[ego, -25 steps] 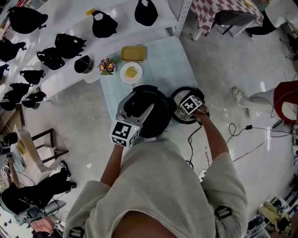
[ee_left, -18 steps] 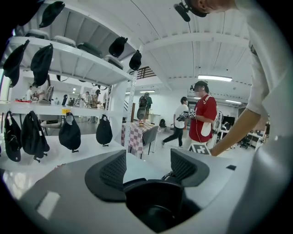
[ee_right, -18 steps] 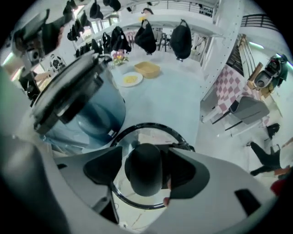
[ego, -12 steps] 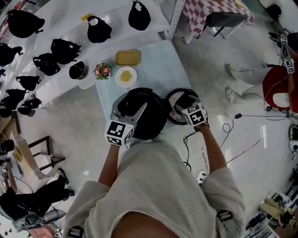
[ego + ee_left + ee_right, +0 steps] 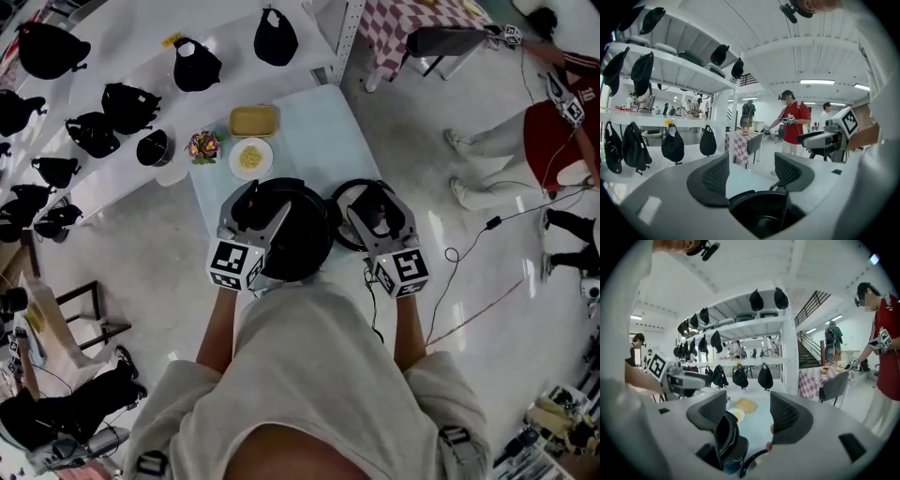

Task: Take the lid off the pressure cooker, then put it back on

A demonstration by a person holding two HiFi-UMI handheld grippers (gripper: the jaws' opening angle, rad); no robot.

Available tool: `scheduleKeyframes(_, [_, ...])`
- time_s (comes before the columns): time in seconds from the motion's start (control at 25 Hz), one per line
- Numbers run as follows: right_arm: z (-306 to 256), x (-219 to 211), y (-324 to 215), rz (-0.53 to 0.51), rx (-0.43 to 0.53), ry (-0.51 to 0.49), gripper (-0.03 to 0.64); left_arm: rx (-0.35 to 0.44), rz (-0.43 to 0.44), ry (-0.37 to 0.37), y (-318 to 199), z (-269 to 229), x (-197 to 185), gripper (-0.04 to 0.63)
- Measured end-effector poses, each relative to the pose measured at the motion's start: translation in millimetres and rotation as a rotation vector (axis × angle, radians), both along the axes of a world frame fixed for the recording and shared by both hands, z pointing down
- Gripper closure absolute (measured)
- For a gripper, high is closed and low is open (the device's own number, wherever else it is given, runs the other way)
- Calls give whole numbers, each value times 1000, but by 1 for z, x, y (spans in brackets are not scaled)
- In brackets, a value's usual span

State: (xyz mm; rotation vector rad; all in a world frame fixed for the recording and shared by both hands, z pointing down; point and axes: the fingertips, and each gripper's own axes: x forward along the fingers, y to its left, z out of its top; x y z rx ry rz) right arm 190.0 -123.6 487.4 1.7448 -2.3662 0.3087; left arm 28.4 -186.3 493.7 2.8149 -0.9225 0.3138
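Jaws on both sides stand apart, with nothing clamped in either pair. My left gripper [image 5: 262, 208] hangs over the pressure cooker [image 5: 302, 246], and its own view looks between the spread pads [image 5: 715, 176] down into the pot's dark, open hollow. My right gripper [image 5: 375, 208] hangs over the lid [image 5: 339, 217], which lies on the table [image 5: 319, 127] just right of the cooker, its rim close against the pot. In the right gripper view the lid sits low beside the jaw at that view's left, not between the two.

The cooker stands at the table's near edge, close to my body, and the lid reaches almost to the right edge. Beyond both, the far right part of the pale blue cloth is bare. On the far left part a white plate [image 5: 251, 157] of yellow food and a yellow tray [image 5: 254, 120] sit just beside each other, with flowers [image 5: 203, 145] at the left edge. A white shelf [image 5: 131, 52] carrying black bags [image 5: 195, 64] runs along the table's left and far sides. To the right lies bare floor, with a person [image 5: 567, 122] in red well off.
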Motion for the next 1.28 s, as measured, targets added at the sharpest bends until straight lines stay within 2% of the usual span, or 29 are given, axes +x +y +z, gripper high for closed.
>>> scheduleKeyframes(0.12, [-29,-10,-2,-8,72,-8,330,10,-15,8,2,-5,-3,293])
scheduleKeyframes(0.36, [-45,-36,-17,-92,121,6,330,29,-79,16,3,-12,-24,293])
scheduleKeyframes(0.72, [-51,-72,-21,-161,129,24,330,48,-149,26,8,-23,-60,293])
scheduleKeyframes(1.04, [-36,-48,-8,-119,86,51,330,41,-111,35,13,-19,-43,293])
scheduleKeyframes(1.28, [-21,-14,16,-41,29,66,330,27,-32,39,19,-16,-10,293])
